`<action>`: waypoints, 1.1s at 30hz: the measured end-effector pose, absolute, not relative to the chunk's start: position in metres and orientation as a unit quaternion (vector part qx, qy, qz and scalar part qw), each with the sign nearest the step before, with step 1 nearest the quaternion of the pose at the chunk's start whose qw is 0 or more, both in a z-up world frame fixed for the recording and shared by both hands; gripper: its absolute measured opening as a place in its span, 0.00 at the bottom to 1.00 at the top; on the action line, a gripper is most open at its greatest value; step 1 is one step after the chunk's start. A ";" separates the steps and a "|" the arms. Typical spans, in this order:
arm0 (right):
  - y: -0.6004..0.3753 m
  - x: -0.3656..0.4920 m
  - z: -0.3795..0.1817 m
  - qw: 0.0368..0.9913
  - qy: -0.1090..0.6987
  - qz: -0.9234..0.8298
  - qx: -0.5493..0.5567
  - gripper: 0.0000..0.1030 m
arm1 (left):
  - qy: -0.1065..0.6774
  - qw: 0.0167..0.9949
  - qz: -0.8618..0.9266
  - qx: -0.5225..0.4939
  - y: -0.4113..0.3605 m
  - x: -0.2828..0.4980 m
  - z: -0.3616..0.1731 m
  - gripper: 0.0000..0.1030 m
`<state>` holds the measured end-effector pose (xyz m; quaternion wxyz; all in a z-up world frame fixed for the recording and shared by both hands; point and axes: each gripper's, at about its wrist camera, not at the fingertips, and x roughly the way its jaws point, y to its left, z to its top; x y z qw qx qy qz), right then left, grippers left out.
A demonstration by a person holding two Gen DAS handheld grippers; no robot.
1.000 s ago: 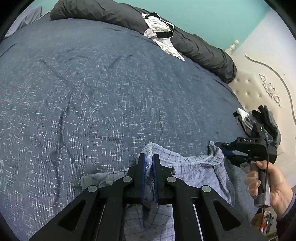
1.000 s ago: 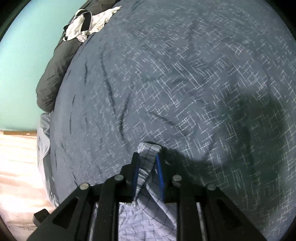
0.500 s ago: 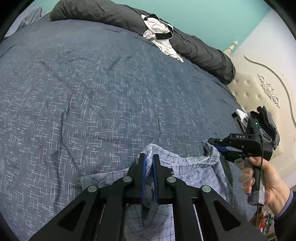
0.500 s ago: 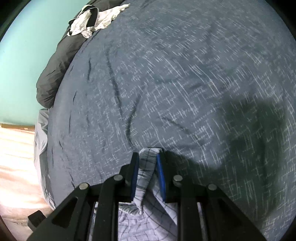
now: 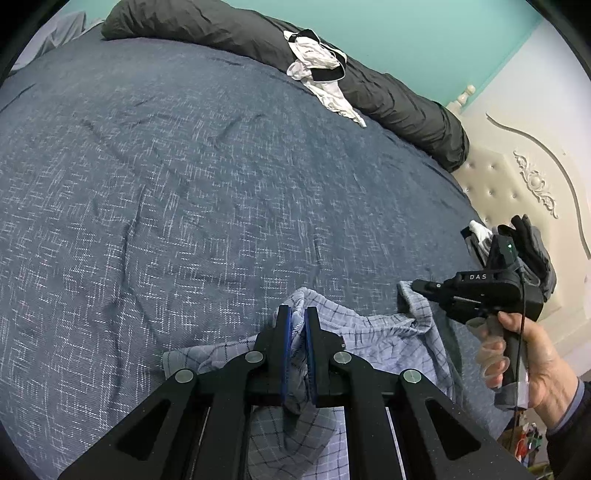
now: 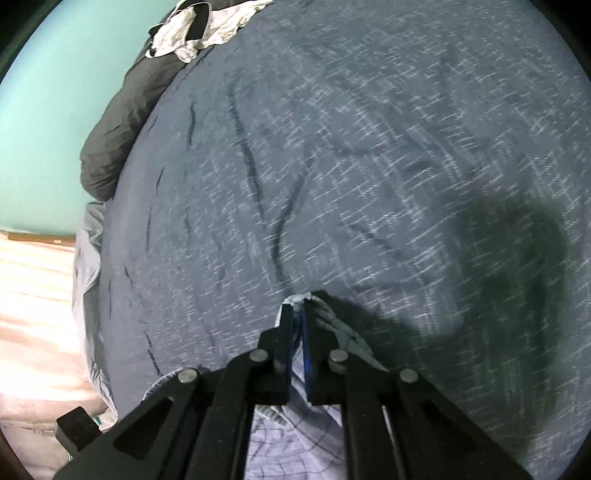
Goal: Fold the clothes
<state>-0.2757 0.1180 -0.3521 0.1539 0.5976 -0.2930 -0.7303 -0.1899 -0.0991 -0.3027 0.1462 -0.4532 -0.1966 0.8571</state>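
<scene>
Left wrist view: looking down over a bed covered by a dark blue flecked bedspread (image 5: 184,192). Left gripper (image 5: 297,314) clamping, nearly closed, on a bunched fold of the light blue checked garment (image 5: 373,332), with the cloth pinched between the blue pads and hanging down beneath the jaws. Lying crumpled at the near edge of the bedspread, this garment, spreading right toward the right gripper (image 5: 413,286). Gripping the handle of that gripper from the right, a bare hand (image 5: 528,354) in a dark sleeve, with the gripper's tip meeting a raised corner of the same garment; not clear from here how its jaws stand. Stretching along the far edge of the bed, a dark grey rolled duvet (image 5: 258,40), with a white and black garment (image 5: 321,66) draped over it. Resting at the far right by the cream tufted headboard (image 5: 517,192), a dark glove (image 5: 532,243).

Right wrist view: right gripper (image 6: 298,306) closing its jaws on a narrow edge of the checked garment (image 6: 291,435), the cloth caught between the blue pads and falling away below toward the near edge. Filling most of the frame, slightly blurred, the bedspread (image 6: 369,147). Showing at the far left, the duvet (image 6: 122,122) and the white and black garment (image 6: 192,29).
</scene>
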 end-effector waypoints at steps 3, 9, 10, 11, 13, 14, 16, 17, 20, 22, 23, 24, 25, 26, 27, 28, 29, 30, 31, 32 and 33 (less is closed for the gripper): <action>0.109 -0.286 -0.353 0.162 -0.299 -0.726 0.598 0.06 | -0.197 0.145 0.857 -0.454 -0.100 -0.190 -0.303 0.07; 0.093 -0.313 -0.358 0.149 -0.285 -0.726 0.608 0.13 | -0.198 0.145 0.857 -0.453 -0.100 -0.189 -0.303 0.07; 0.089 -0.314 -0.360 0.149 -0.284 -0.724 0.611 0.17 | -0.198 0.146 0.857 -0.453 -0.100 -0.189 -0.304 0.07; 0.085 -0.314 -0.361 0.151 -0.280 -0.723 0.613 0.18 | -0.198 0.146 0.857 -0.453 -0.100 -0.189 -0.304 0.07; 0.082 -0.319 -0.361 0.148 -0.262 -0.729 0.615 0.18 | -0.198 0.147 0.857 -0.453 -0.099 -0.189 -0.304 0.07; 0.085 -0.333 -0.363 0.146 -0.251 -0.732 0.617 0.18 | -0.197 0.147 0.857 -0.453 -0.099 -0.189 -0.304 0.07; 0.072 -0.334 -0.362 0.135 -0.220 -0.740 0.621 0.15 | -0.196 0.146 0.857 -0.453 -0.099 -0.189 -0.303 0.07; 0.065 -0.334 -0.362 0.130 -0.205 -0.744 0.622 0.12 | -0.197 0.145 0.858 -0.452 -0.100 -0.189 -0.303 0.07; 0.058 -0.337 -0.353 0.123 -0.149 -0.755 0.626 0.06 | -0.197 0.143 0.858 -0.453 -0.102 -0.190 -0.303 0.07; 0.057 -0.340 -0.345 0.119 -0.116 -0.759 0.629 0.04 | -0.197 0.144 0.858 -0.452 -0.103 -0.190 -0.303 0.07; 0.057 -0.341 -0.341 0.118 -0.100 -0.760 0.631 0.04 | -0.197 0.144 0.858 -0.452 -0.104 -0.189 -0.302 0.07; 0.058 -0.343 -0.338 0.119 -0.085 -0.759 0.635 0.04 | -0.196 0.143 0.859 -0.451 -0.105 -0.189 -0.301 0.07; 0.058 -0.345 -0.334 0.120 -0.069 -0.758 0.638 0.04 | -0.196 0.143 0.859 -0.450 -0.106 -0.189 -0.301 0.07; 0.059 -0.347 -0.330 0.120 -0.053 -0.757 0.641 0.04 | -0.197 0.143 0.859 -0.450 -0.106 -0.189 -0.300 0.07; 0.060 -0.348 -0.326 0.117 -0.035 -0.757 0.642 0.04 | -0.197 0.143 0.859 -0.450 -0.107 -0.189 -0.300 0.08; 0.060 -0.349 -0.323 0.114 -0.017 -0.757 0.644 0.03 | -0.198 0.144 0.859 -0.449 -0.107 -0.189 -0.299 0.08; 0.059 -0.351 -0.320 0.112 0.001 -0.757 0.644 0.03 | -0.198 0.145 0.859 -0.449 -0.106 -0.190 -0.299 0.08; 0.058 -0.352 -0.317 0.110 0.018 -0.756 0.645 0.03 | -0.197 0.147 0.859 -0.448 -0.105 -0.190 -0.299 0.08; 0.056 -0.353 -0.316 0.109 0.034 -0.754 0.646 0.03 | -0.195 0.147 0.860 -0.448 -0.103 -0.190 -0.298 0.08; 0.053 -0.353 -0.315 0.109 0.048 -0.753 0.648 0.03 | -0.192 0.147 0.861 -0.447 -0.100 -0.191 -0.297 0.08; 0.047 -0.354 -0.315 0.112 0.065 -0.749 0.650 0.03 | -0.189 0.146 0.862 -0.446 -0.099 -0.191 -0.296 0.08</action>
